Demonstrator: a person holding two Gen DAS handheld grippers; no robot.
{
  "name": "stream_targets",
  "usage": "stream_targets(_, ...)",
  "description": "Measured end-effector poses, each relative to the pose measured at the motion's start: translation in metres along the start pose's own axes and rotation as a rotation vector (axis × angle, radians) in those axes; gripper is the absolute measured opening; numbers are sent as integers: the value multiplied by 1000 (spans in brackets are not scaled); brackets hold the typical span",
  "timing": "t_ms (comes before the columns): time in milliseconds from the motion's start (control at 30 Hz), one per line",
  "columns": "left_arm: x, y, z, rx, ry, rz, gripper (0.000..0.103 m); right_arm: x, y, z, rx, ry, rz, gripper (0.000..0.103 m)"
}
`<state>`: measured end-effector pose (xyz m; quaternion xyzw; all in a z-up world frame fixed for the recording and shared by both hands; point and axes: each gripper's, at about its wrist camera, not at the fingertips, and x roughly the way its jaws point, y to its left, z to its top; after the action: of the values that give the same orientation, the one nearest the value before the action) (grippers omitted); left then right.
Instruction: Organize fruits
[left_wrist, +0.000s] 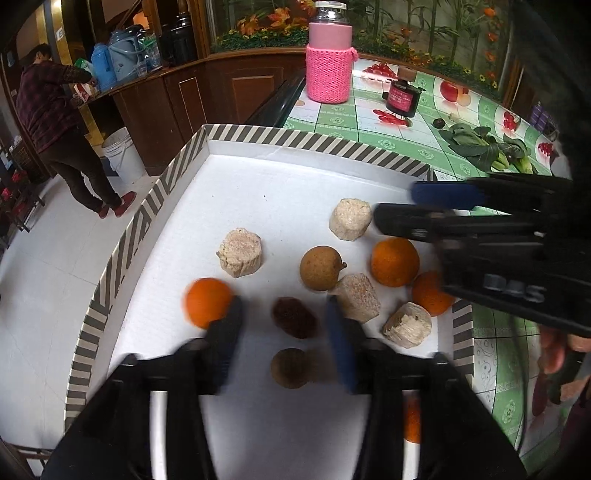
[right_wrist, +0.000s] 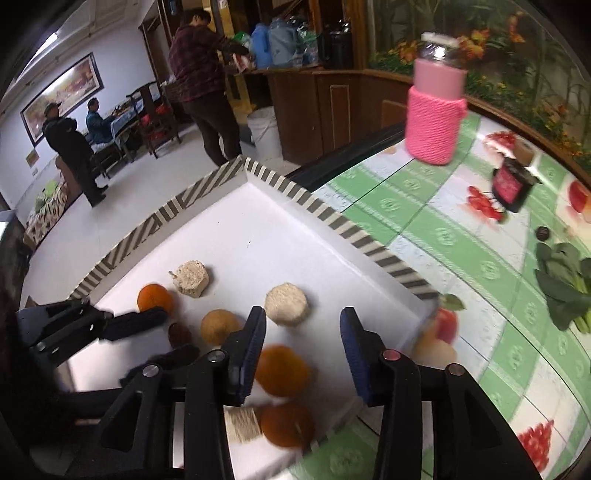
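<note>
Both grippers hang wide and empty over the striped tray (left_wrist: 155, 192) on the bench: the left gripper (left_wrist: 284, 317) brackets a dark fruit (left_wrist: 294, 317), seemingly a date. Next it should lower and close; the right gripper (right_wrist: 303, 332) hovers above an orange (right_wrist: 282, 369).

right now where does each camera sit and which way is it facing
Left wrist: on the left hand-held gripper, looking down into the striped-rim tray at a dark red fruit; its own open fingers show, the right hand-held gripper crossing in.
Right wrist: on the right hand-held gripper, looking across the tray above an orange; its own open fingers show, the left hand-held gripper beside.
Shared: tray, oranges, pink bottle.
</note>
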<state>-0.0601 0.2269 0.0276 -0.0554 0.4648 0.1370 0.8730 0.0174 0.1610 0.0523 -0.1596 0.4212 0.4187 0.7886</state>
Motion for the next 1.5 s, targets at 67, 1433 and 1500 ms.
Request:
stream_targets(67, -1, 1, -1, -5, -12, 21, 63, -11, -3, -6, 13, -21, -13, 49)
stream_targets(1433, -53, -38, -30, -69, -198, 89, 79, -80, -11, -99, 161, -100, -92, 74)
stream_targets(1500, -53, -38, -30, -68, -200, 96, 79, -79, -10, -99, 159, -98, -89, 74)
